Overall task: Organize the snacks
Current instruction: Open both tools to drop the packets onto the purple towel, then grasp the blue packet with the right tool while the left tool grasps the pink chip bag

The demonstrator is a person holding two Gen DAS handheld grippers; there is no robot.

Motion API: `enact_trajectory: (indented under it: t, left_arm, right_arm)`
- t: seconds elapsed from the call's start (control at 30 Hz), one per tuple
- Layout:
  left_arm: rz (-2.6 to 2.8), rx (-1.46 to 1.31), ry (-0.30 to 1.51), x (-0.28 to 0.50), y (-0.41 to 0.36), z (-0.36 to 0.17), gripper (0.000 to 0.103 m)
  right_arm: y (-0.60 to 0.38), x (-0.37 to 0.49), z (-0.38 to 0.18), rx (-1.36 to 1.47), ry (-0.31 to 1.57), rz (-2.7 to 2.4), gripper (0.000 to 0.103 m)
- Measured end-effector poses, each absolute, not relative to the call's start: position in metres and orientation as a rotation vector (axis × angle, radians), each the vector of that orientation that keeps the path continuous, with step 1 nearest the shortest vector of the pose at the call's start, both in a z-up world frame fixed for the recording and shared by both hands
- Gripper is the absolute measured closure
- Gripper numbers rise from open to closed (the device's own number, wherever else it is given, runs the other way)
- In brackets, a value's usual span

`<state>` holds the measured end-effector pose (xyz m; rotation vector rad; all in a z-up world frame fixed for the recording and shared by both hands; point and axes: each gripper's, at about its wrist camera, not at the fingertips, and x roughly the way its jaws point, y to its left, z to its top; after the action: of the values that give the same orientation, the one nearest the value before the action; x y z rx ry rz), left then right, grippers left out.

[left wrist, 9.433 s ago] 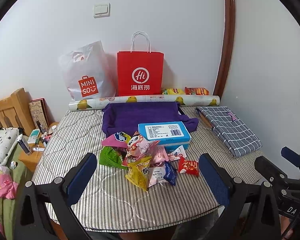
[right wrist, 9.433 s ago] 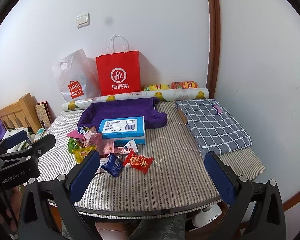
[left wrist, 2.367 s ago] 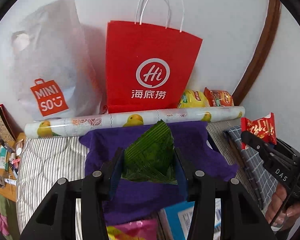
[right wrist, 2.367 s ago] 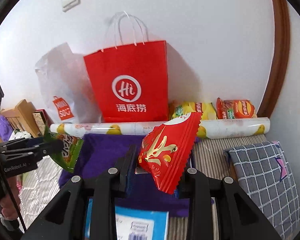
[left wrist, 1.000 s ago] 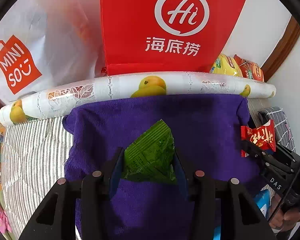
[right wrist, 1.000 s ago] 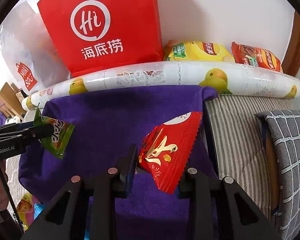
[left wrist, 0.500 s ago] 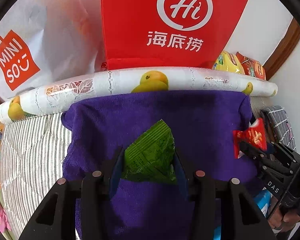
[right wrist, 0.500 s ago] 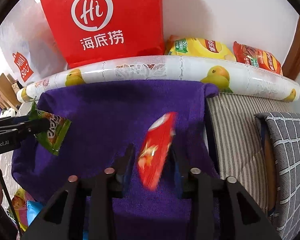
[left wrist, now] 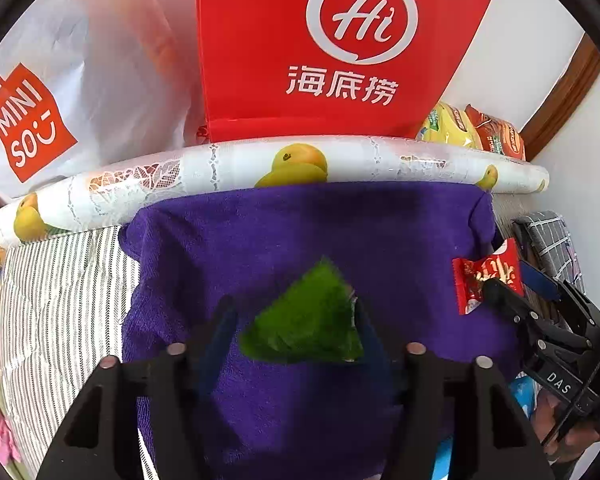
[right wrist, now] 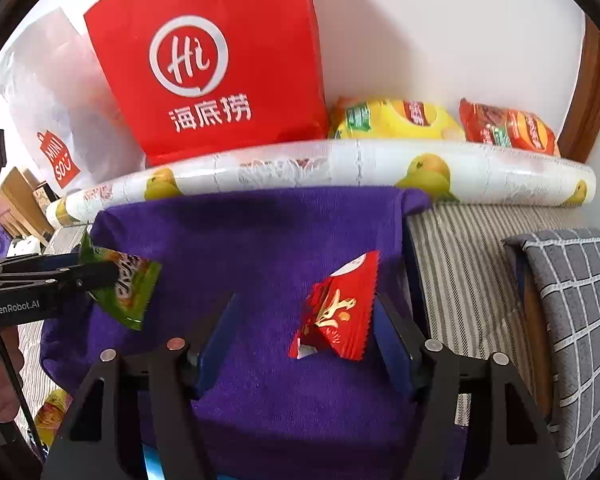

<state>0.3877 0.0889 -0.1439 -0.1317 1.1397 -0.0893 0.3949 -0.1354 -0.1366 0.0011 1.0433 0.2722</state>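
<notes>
Between parted right tool (right wrist: 302, 322) pads, red packet (right wrist: 336, 308), over purple towel (right wrist: 260, 240)

The left gripper (left wrist: 296, 320) has just been opening its jaws. A green snack packet (left wrist: 308, 326) sits between them over the purple towel (left wrist: 308, 232).

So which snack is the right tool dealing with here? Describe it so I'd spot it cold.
Find the big red paper bag against the wall, then the purple towel spread in front of it. Near the towel's right edge, between the fingers of the right tool, whose jaws have just been opening, lies a small red packet. It has gold lettering and zigzag edges, unlike the green packet further left.
</notes>
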Motion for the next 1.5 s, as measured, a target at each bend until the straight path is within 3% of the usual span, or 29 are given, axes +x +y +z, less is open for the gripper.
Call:
enact_trajectory:
  t: [0.13,0.8,0.87,0.9,1.3,1.5]
  left_arm:
    - [-0.096,-0.118,1.117,0.384,0.087,-0.133,0.035]
    - [-0.151,-0.107,0.939,0.312,0.074,-0.037,0.034]
    - [-0.156,-0.104,0.927,0.296,0.074,-0.032,0.034]
    - [-0.151,-0.104,0.923,0.289,0.073,-0.03,0.034]
    - [-0.075,-0.131,0.864,0.198,0.096,-0.014,0.034]
    - [-0.022,-0.151,0.868,0.167,0.11,-0.026,0.034]
  right_arm:
    - [-0.134,0.393,-0.128,-0.012,1.009,0.266,0.028]
    - [-0.139,0.31,-0.035,-0.044,0.946,0.139,0.021]
    - [-0.141,0.296,-0.027,-0.06,0.932,0.1,0.016]
    - [-0.143,0.291,-0.024,-0.064,0.929,0.084,0.012]
    - [-0.15,0.21,-0.011,-0.067,0.882,0.129,0.012]
    - [-0.165,0.181,-0.022,0.071,0.911,0.209,0.012]
